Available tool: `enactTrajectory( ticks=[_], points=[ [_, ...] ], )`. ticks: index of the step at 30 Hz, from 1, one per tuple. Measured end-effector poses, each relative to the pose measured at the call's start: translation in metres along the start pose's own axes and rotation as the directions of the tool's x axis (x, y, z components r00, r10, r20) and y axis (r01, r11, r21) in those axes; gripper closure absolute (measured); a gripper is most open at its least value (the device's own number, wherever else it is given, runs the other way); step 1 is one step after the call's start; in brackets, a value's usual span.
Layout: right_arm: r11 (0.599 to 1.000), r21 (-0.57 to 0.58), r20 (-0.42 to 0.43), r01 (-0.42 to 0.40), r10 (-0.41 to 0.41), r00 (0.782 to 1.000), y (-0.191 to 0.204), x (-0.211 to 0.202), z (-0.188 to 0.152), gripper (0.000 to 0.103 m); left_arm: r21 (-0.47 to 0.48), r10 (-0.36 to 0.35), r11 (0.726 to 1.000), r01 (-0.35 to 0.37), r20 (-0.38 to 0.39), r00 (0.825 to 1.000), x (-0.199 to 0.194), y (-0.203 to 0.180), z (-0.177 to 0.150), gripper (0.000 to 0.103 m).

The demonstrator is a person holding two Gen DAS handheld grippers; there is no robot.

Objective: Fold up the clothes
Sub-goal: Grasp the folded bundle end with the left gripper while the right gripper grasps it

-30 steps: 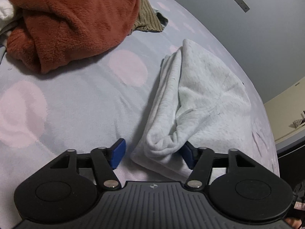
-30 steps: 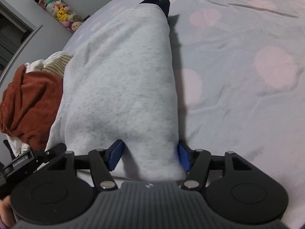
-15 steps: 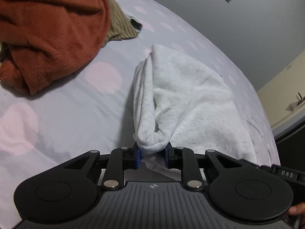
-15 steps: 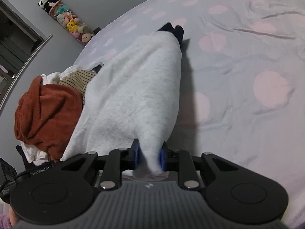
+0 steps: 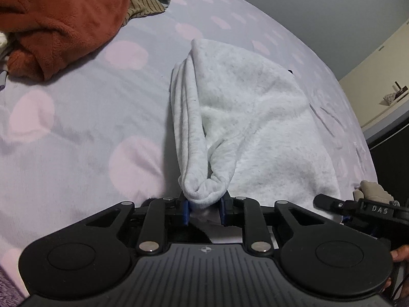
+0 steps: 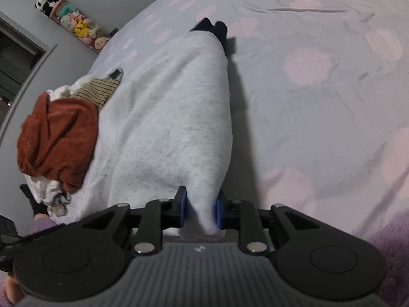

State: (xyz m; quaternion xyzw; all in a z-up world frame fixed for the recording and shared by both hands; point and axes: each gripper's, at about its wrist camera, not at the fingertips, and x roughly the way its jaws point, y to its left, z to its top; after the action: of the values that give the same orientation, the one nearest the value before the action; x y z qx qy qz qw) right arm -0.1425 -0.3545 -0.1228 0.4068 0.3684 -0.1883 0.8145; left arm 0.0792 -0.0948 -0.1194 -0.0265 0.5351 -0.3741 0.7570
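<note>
Your grey garment (image 5: pixel 255 117) lies on the sheet (image 5: pixel 84 128), a pale lilac one with pink spots, and its long axis runs straight away from both grippers. In the left wrist view it narrows toward the far end; in the right wrist view it tapers the same way, with a dark piece (image 6: pixel 213 29) showing past its far tip. Its outside is light heathered grey and smooth, seen from the right; from the left you look at the fluffy white inside, with the left edge folded into a thick rolled band.

Your left gripper (image 5: pixel 204 208) pinches that rolled band at the near end, blue pads pressed against the bunched fabric; its jaws have just been opening a little, with cloth between them. Your right gripper (image 6: pixel 199 211) clamps the near corner (image 6: pixel 204 202), which hangs between the pads; its jaws have likewise just eased wider.

A rust fleece (image 5: pixel 61 18) sits on the clothes pile beside the garment.
</note>
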Motion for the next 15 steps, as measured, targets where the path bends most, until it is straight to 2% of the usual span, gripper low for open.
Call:
enactTrajectory(
  ticks=[3,6,10,11,12,15],
  points=[
    [1.0,-0.021,0.015,0.02,-0.02,1.0,0.002,-0.003,-0.003,0.066,-0.004,0.009,1.0,-0.009,0.01,1.0,-0.008,0.002,0.0,0.078],
    [0.998,-0.048,0.04,0.043,-0.041,0.998,0.004,-0.012,-0.003,0.064,-0.021,0.002,1.0,-0.002,0.032,0.999,-0.018,0.006,0.001,0.076],
    [0.997,-0.058,0.106,0.051,-0.045,0.993,0.003,-0.027,0.0,0.061,0.002,-0.024,1.0,0.024,0.11,0.994,-0.036,0.005,0.004,0.073],
    [0.996,-0.067,0.123,0.05,-0.041,0.992,0.005,-0.03,0.002,0.06,0.012,-0.03,1.0,0.029,0.13,0.991,-0.04,0.005,0.005,0.069],
    [0.996,-0.077,0.139,0.049,-0.038,0.99,0.008,-0.032,0.004,0.057,0.021,-0.03,0.999,0.028,0.151,0.988,-0.043,0.004,0.007,0.063],
    [0.992,-0.113,0.172,0.055,-0.035,0.984,0.017,-0.037,0.011,0.05,0.034,-0.023,0.999,0.017,0.209,0.978,-0.052,0.005,0.014,0.06]
  ],
)
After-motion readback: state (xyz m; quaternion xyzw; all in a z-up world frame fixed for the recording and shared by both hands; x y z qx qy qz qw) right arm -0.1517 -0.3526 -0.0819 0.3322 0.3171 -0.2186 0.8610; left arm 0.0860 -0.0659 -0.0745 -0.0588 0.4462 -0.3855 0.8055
